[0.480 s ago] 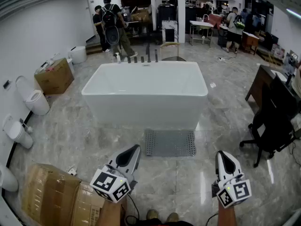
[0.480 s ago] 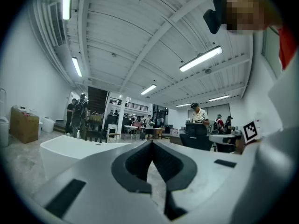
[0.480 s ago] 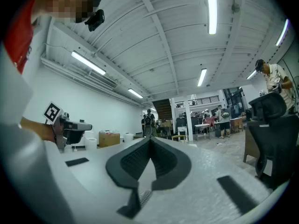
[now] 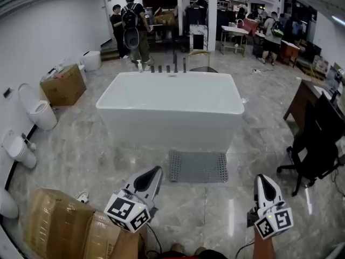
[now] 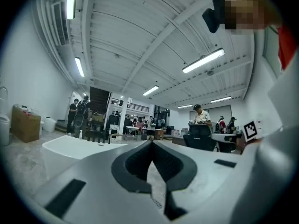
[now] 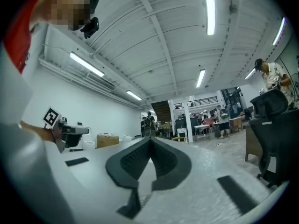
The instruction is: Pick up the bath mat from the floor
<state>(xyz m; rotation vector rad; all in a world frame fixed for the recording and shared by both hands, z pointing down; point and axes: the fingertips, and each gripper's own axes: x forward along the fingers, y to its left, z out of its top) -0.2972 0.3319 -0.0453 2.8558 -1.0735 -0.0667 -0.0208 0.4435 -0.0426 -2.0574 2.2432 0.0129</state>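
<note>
A grey perforated bath mat (image 4: 198,167) lies flat on the marble floor against the front of a white freestanding bathtub (image 4: 171,107). In the head view my left gripper (image 4: 156,169) is held level near the bottom left, short of the mat's near left corner, jaws shut and empty. My right gripper (image 4: 261,178) is at the bottom right, short of the mat's right end, also shut and empty. In the left gripper view the left gripper (image 5: 151,143) shows its tips meeting, with the tub (image 5: 70,148) at left. The right gripper (image 6: 150,139) likewise shows its tips touching.
Cardboard boxes (image 4: 70,229) lie at my lower left. Toilets (image 4: 38,113) line the left wall beside another box (image 4: 62,84). A black office chair (image 4: 315,151) and a desk stand at right. People (image 4: 132,28) stand at the far end.
The view has shifted slightly forward: the tub and mat sit a little lower and nearer. Both grippers stay shut, the right one a bit lower in the picture.
</note>
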